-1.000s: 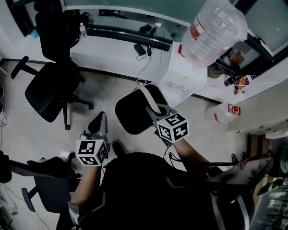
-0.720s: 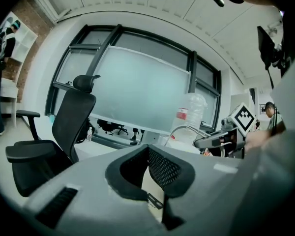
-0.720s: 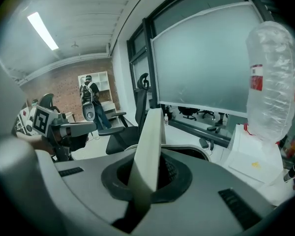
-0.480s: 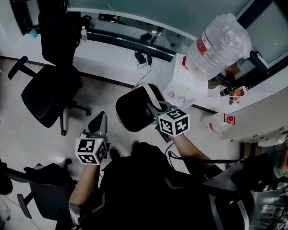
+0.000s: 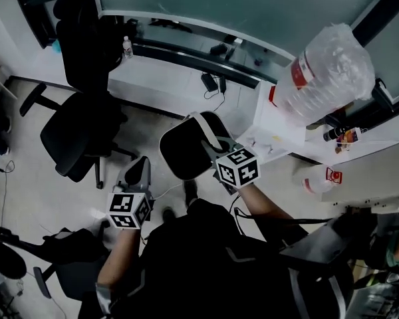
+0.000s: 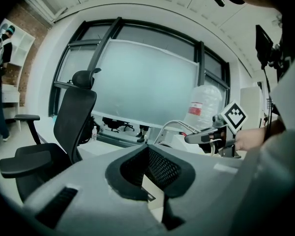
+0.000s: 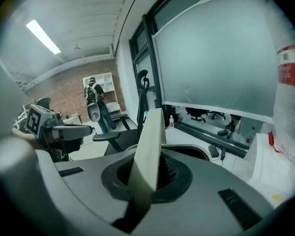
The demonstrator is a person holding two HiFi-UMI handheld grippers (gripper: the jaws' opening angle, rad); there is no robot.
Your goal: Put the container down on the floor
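Left gripper (image 5: 137,171) was closed, jaws together with nothing between them. Right gripper (image 5: 211,150) was clamped on white handle (image 7: 148,149) of dark round container (image 5: 185,153), which hung clear of floor (image 5: 33,171) just ahead of the person. Beyond: office chair (image 5: 80,128), water dispenser (image 5: 279,128), bottle (image 5: 329,72) on top.

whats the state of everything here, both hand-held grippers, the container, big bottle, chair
right hand-held gripper: shut on the container's white rim
left hand-held gripper: jaws together, nothing between them
container: held by its rim, not yet set on the floor
water bottle: upside down on the white dispenser
office chair: upright, nobody in it
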